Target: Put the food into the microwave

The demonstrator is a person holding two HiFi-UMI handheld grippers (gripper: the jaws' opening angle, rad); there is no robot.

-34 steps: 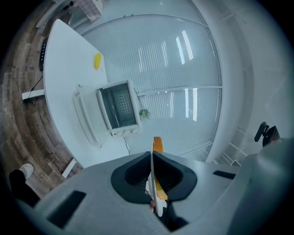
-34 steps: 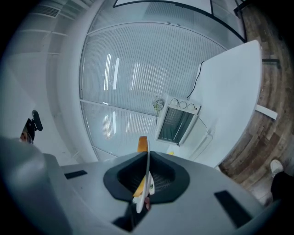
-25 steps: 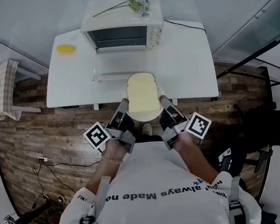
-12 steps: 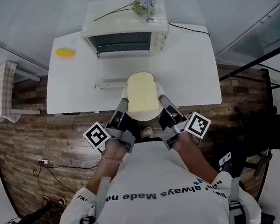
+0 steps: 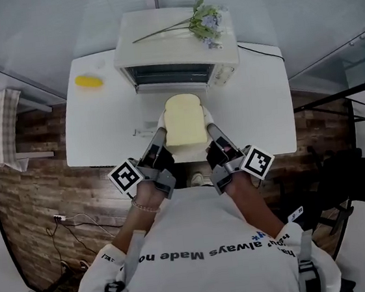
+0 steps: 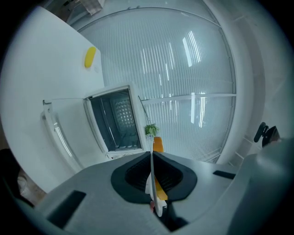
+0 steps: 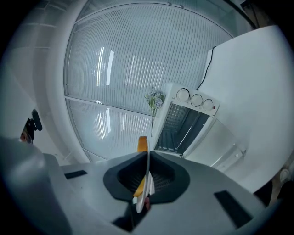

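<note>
**White plate (image 5: 186,151) held level before open microwave (image 5: 176,64)**

Toast (image 5: 184,119) is kept flat because the plate's rim is clamped on opposite sides by the left gripper (image 5: 159,134) and right gripper (image 5: 211,131); the open cavity lies straight ahead of both.

Bread (image 5: 184,119) lies on a plate (image 5: 187,150) before the microwave (image 5: 171,45), flowers (image 5: 206,21) atop it.

Between the left gripper (image 5: 160,137) and the right gripper (image 5: 211,131), the bread slice (image 5: 185,119) hides nearly all of the plate (image 5: 186,151); only its rim shows. Far left of the left gripper, a yellow lump (image 5: 89,82) is too small to identify. Ahead, the 3 knobs (image 7: 196,99) on the microwave (image 5: 174,48) have unreadable markings.
</note>
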